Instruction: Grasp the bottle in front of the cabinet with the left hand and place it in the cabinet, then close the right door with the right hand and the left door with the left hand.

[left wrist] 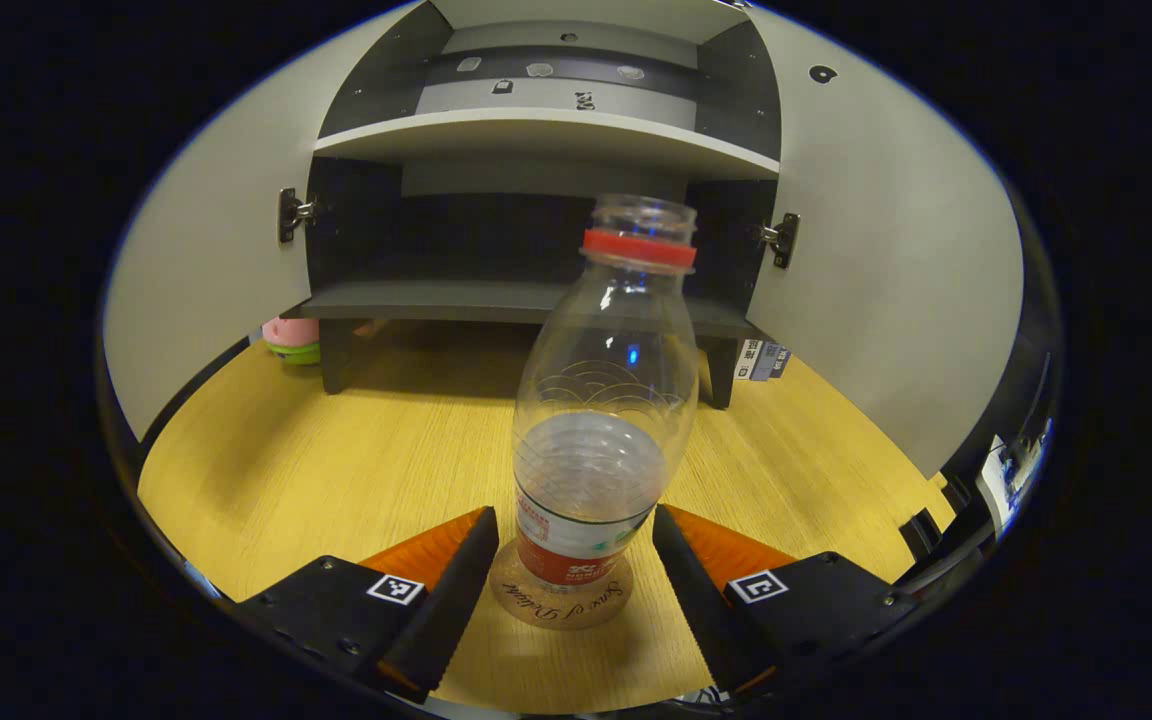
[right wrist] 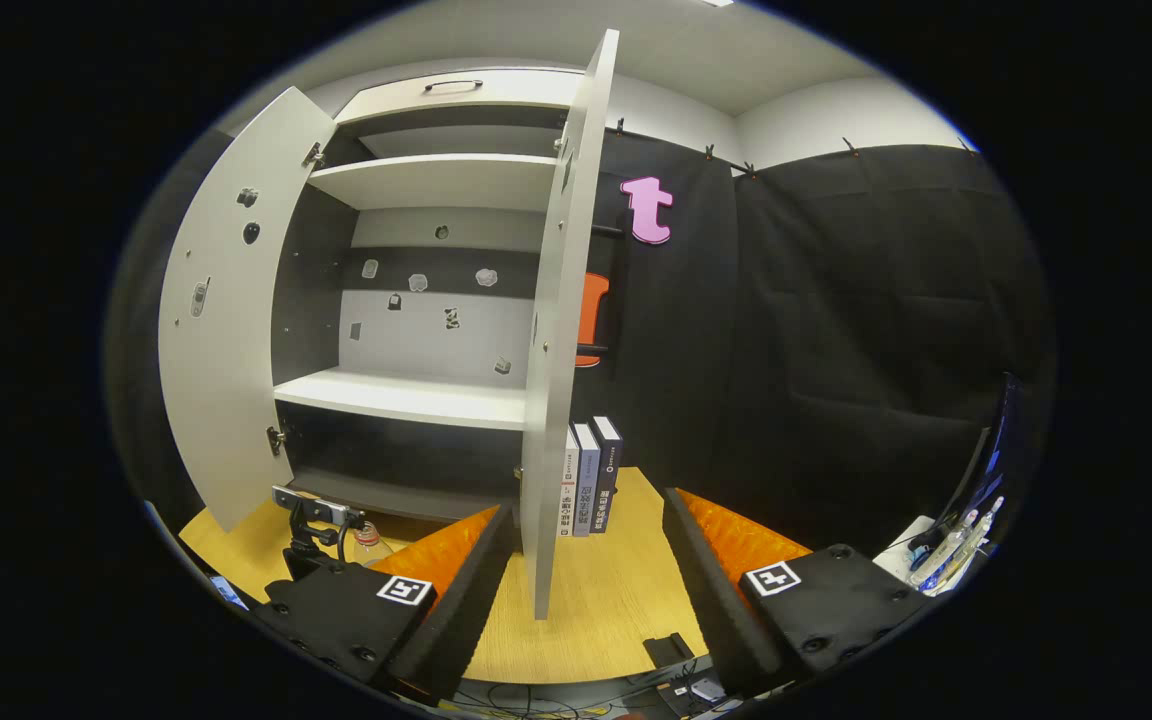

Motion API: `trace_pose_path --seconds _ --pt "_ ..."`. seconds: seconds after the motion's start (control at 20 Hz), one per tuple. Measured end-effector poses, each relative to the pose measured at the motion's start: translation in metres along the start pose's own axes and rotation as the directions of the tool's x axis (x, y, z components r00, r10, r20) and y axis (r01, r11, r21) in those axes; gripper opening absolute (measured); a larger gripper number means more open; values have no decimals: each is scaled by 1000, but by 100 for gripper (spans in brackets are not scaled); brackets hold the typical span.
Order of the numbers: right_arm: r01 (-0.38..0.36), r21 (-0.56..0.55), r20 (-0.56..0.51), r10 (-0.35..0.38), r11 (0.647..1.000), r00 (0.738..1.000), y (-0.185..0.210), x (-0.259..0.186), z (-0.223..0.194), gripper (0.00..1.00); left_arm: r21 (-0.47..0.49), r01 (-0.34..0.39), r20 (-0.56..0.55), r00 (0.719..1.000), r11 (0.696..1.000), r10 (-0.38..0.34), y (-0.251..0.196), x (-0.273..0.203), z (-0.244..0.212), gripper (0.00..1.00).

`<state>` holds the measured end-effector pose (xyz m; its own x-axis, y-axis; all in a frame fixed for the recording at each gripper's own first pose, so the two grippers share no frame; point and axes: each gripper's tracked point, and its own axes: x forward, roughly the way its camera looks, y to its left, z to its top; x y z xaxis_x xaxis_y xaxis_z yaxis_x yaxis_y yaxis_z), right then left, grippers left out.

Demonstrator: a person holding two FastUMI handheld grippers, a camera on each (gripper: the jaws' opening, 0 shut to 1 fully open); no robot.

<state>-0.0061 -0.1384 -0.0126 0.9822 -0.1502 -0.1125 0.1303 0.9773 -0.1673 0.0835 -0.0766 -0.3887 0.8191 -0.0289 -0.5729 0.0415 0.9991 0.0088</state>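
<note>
Now the left gripper [left wrist: 574,560] has its jaws spread, flanking but not touching the upright clear plastic bottle with red neck ring [left wrist: 601,420] on the yellow wooden surface [left wrist: 336,470] before the open grey cabinet [left wrist: 546,130].

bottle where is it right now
In the left gripper view the bottle stands upright on a coaster on the wooden table, in front of the open cabinet, between the left hand-held gripper's open fingers, apparently untouched.
</note>
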Motion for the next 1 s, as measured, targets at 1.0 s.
trace_pose_path --seconds 1.0 --pt "-143 137 -42 150 980 988 14 29 -17 98 73 172 -12 985 982 -172 -25 -61 146 75"
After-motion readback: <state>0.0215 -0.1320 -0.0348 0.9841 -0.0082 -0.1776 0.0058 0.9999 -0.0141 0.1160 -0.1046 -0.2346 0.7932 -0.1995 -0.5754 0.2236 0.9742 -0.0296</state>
